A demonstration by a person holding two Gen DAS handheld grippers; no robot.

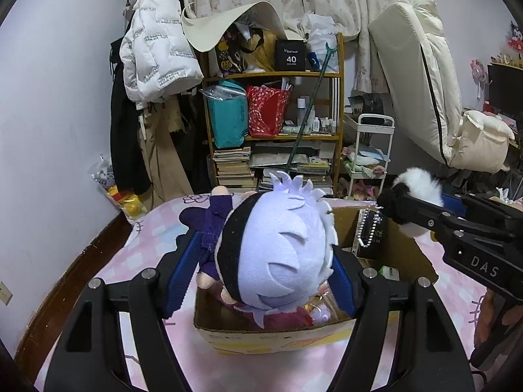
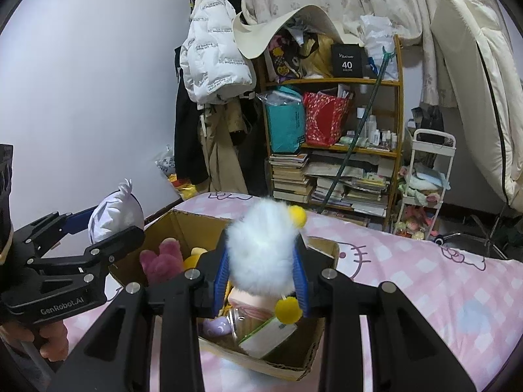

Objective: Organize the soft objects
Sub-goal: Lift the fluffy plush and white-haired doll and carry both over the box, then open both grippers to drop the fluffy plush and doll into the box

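— Pink checked bed cover [image 2: 425,281] fills the near ground; what sits on it?

— An open cardboard box [image 1: 271,334], holding a pink plush [image 2: 161,258], a glass jar [image 2: 242,321] and other small items.

— And the left claw [image 1: 261,281]?

— Closed on a plush doll [image 1: 281,248] with pale lilac felt hair, a black headband and a dark purple outfit, held above the box's near left part.

— The right claw [image 2: 261,281]?

— Clamped around a fluffy white plush [image 2: 261,248] with yellow pompoms, over the box.

— Farther back?

— A wooden shelf [image 1: 274,75] stacked with books and bags, a white puffer jacket [image 1: 157,52] hanging to its left, curtains behind.
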